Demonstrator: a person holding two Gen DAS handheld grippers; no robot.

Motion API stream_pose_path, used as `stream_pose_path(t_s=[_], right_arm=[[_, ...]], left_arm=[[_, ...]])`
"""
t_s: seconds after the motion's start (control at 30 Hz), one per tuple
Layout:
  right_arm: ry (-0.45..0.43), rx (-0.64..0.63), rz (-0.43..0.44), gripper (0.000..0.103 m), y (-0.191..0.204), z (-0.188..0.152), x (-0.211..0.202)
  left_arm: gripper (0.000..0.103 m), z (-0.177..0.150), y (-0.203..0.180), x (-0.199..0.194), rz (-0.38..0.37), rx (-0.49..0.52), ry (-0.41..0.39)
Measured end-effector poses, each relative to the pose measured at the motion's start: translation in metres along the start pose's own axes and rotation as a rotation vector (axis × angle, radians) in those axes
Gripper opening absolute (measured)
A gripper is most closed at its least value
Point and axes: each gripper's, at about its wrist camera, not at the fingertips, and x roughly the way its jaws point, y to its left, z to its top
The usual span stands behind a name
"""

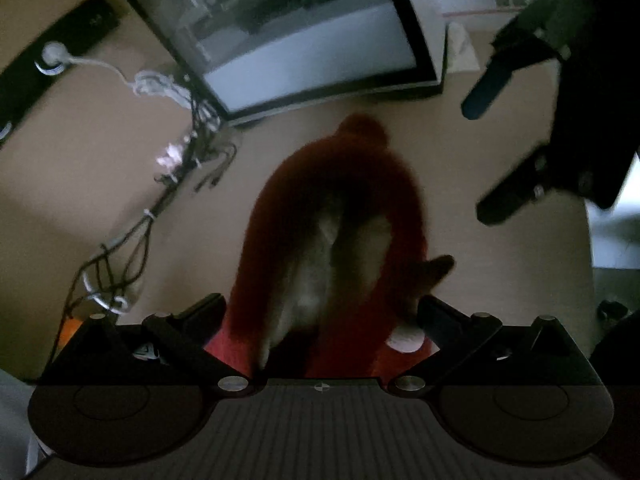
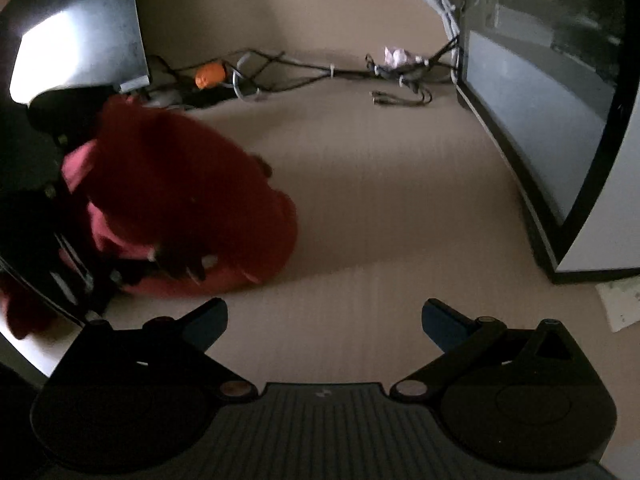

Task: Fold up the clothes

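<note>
A red garment (image 1: 340, 184) with a pale inner side lies bunched on the beige table (image 2: 380, 200). In the left wrist view it runs from the middle of the table down between the fingers of my left gripper (image 1: 322, 308), which stand wide apart and open with cloth between them. The picture is blurred. My right gripper (image 2: 324, 312) is open over bare table, with the red garment (image 2: 180, 200) off to its left and nothing between its fingers. The left wrist view shows the right gripper (image 1: 488, 150) at the upper right, apart from the cloth.
A large monitor (image 1: 300, 32) stands at the back of the table, seen as the monitor (image 2: 540, 100) on the right. A tangle of cables (image 2: 320, 72) and an orange object (image 2: 208, 74) lie along the far side. A dark screen (image 2: 80, 32) stands at the back left.
</note>
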Motion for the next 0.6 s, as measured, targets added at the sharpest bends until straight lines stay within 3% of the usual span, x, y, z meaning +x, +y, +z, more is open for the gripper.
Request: stream_pose_path(t_s=[0.13, 0.37, 0.53, 0.6], right_arm=[[-0.022, 0.041, 0.025, 0.103, -0.003, -0.004, 0.007], [-0.05, 0.022, 0.082, 0.103, -0.01, -0.002, 0.005], [-0.118, -0.16, 0.142, 0.103, 0.001, 0.02, 0.021], [-0.127, -0.245, 0.184, 0.095, 0.006, 0.03, 0.033]], left_arm=[[0.103, -0.001, 0.008, 0.006, -0.03, -0.037, 0.027], [0.103, 0.005, 0.012, -0.007, -0.016, -0.069, 0.013], [0.103, 0.007, 0.018, -0.002, -0.078, -0.132, 0.019], [0.103, 0.004, 0.019, -0.001, -0.101, -0.149, 0.024]])
